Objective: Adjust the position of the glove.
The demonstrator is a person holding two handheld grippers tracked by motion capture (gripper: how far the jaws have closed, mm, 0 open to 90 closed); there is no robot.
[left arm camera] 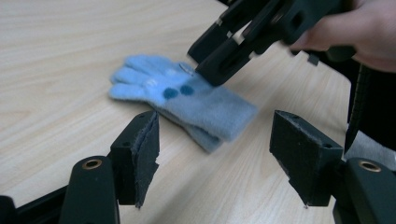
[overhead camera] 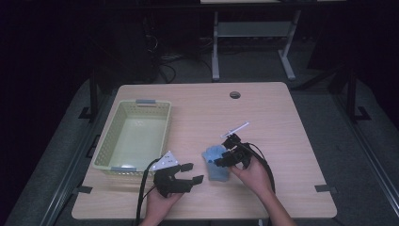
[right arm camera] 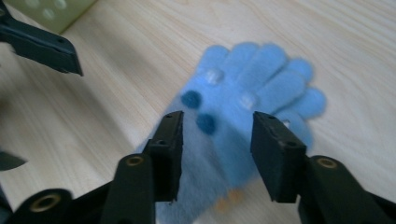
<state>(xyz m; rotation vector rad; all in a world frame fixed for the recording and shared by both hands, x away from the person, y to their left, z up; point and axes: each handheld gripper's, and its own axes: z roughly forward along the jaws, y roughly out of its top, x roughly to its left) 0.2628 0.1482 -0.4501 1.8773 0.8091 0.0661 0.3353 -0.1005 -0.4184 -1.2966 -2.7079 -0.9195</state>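
On the table (overhead camera: pixel 273 117): blue glove (right arm camera: pixel 243 121) lying flat | right gripper (right arm camera: pixel 217 149) spread above it, seemingly not touching | left gripper (left arm camera: pixel 215 154) spread nearby

- We see our left hand (overhead camera: pixel 157 201) coming in from the bottom edge, holding the left gripper (overhead camera: pixel 192 173) low over the table, a grey three-cornered plate on its top.
- Its two black jaws stand wide apart, nothing between them.
- Our right hand (overhead camera: pixel 251 175) holds the right gripper (overhead camera: pixel 221 160) just beside it, angled down and leftward.
- Its jaws are parted, closer together than the left pair.
- A black cable trails from each gripper toward us.
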